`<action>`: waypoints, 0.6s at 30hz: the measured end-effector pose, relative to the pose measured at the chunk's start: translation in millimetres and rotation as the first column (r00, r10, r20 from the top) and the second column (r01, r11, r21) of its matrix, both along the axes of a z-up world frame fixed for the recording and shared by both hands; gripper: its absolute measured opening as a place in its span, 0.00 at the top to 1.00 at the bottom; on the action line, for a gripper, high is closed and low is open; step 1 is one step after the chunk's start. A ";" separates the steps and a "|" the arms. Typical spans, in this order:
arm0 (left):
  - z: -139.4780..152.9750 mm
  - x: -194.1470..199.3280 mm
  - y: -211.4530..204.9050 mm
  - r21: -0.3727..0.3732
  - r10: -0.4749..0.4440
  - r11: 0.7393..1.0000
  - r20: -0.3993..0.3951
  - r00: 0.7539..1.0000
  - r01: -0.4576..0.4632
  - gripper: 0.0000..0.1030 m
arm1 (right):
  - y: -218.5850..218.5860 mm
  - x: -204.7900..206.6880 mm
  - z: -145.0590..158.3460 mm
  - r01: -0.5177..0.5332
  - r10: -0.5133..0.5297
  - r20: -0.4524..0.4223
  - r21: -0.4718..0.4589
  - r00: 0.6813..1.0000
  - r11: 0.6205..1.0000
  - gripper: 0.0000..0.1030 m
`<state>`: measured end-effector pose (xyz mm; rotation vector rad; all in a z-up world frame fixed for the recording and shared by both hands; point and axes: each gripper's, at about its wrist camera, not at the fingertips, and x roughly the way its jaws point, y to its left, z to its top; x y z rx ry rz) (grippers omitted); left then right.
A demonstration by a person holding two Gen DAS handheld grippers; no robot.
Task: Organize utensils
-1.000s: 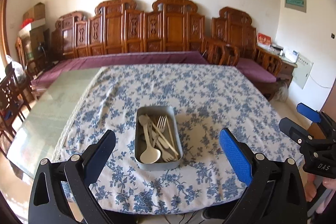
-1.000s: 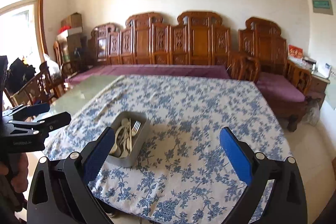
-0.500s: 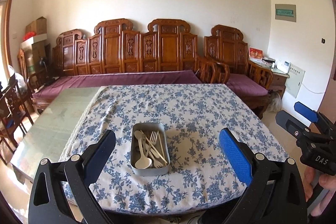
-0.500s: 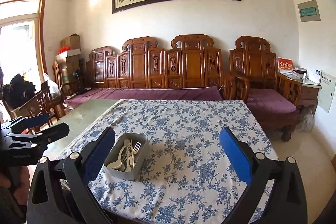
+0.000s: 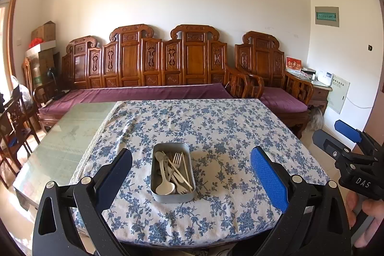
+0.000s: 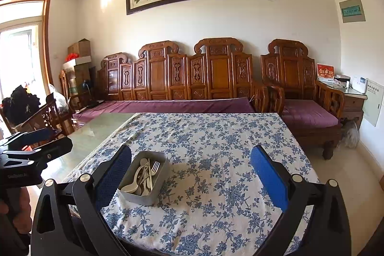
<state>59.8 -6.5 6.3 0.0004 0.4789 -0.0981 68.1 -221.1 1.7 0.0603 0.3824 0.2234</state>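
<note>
A grey metal tin (image 5: 172, 196) stands on the blue floral tablecloth (image 5: 216, 136) near the table's front edge. Inside lie a cream spoon (image 5: 165, 186), a fork (image 5: 176, 160), chopsticks (image 5: 186, 170) and other pale utensils. The right wrist view has the same tin (image 6: 144, 197) at lower left. My left gripper (image 5: 192, 175) is open, held back from the table with the tin between its fingers' lines of sight. My right gripper (image 6: 192, 175) is open too and holds nothing, with the tin off to its left.
The cloth covers the right part of a green glass-topped table (image 5: 67, 136). A carved wooden sofa (image 5: 168, 64) with purple cushions runs behind it. Wooden chairs (image 5: 14, 116) stand at the left. A hand (image 5: 369, 212) holds the other gripper at the right edge.
Both grippers have drawn back from the table and tilted up, so the tin looks smaller and more wall and painting shows. The tin and utensils have not moved.
</note>
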 end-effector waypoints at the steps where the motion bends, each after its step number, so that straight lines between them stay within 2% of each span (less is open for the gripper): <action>1: -0.5 0.1 -0.1 -0.001 -0.001 1.000 -0.001 1.000 0.001 0.08 | 0.4 0.3 0.2 0.000 0.000 0.000 -0.001 1.000 1.000 0.02; 18: 0.2 -3.3 -1.7 -0.003 -0.004 1.000 0.010 1.000 0.004 0.08 | 2.0 -0.8 2.6 0.001 -0.001 0.006 0.004 1.000 1.000 0.02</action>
